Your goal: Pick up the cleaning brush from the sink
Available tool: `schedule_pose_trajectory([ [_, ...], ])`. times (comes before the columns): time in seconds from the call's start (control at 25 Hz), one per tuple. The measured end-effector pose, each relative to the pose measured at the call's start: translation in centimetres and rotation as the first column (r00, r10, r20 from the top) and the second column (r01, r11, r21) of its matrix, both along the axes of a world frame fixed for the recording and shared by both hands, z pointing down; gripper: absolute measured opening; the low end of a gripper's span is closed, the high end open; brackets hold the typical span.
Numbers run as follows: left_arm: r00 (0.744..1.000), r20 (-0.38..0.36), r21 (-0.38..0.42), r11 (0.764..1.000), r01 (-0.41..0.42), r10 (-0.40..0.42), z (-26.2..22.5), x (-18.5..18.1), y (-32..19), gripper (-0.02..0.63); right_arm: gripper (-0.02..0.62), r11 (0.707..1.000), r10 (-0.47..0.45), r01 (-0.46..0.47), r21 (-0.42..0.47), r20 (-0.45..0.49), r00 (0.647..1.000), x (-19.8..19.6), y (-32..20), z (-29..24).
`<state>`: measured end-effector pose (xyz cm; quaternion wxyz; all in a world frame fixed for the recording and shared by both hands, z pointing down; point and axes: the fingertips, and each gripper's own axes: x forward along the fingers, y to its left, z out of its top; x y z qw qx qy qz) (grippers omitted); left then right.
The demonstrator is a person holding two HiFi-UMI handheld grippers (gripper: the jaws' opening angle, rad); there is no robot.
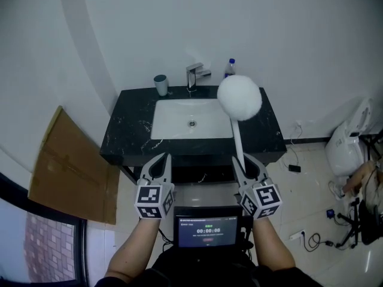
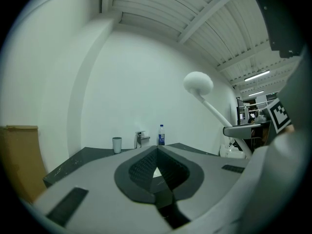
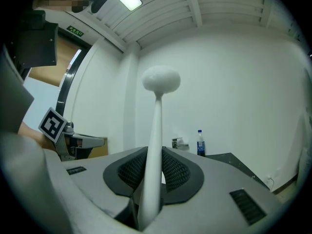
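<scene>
The cleaning brush (image 1: 239, 97) is white, with a round fluffy head on a long thin handle. My right gripper (image 1: 244, 165) is shut on the lower end of that handle and holds the brush upright, head up, in front of the counter. In the right gripper view the brush (image 3: 161, 80) rises straight out from between the pads. My left gripper (image 1: 160, 163) hangs to the left of it at the same height, its tips together with nothing between them. From the left gripper view the brush (image 2: 198, 83) shows up at the right. The white sink (image 1: 173, 121) sits in a black marble counter (image 1: 128, 130).
A grey cup (image 1: 161, 84), a chrome tap (image 1: 194, 75) and a blue-capped bottle (image 1: 230, 68) stand along the counter's back edge. Flat cardboard (image 1: 72, 169) leans at the left wall. Cables and white equipment (image 1: 347, 145) lie on the floor at right. A small screen (image 1: 206, 229) sits below my grippers.
</scene>
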<state>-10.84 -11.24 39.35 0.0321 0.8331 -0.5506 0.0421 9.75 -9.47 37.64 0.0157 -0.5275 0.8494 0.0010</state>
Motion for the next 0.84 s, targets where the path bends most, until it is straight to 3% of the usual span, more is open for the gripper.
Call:
schedule_pose_trajectory([
  [0.84,1.000,0.003,-0.011,1.000,0.003,-0.003,0.69,-0.50,-0.10,0.017,0.072,1.000,0.023,-0.023,-0.007,0.020,1.000,0.00,-0.82,0.36],
])
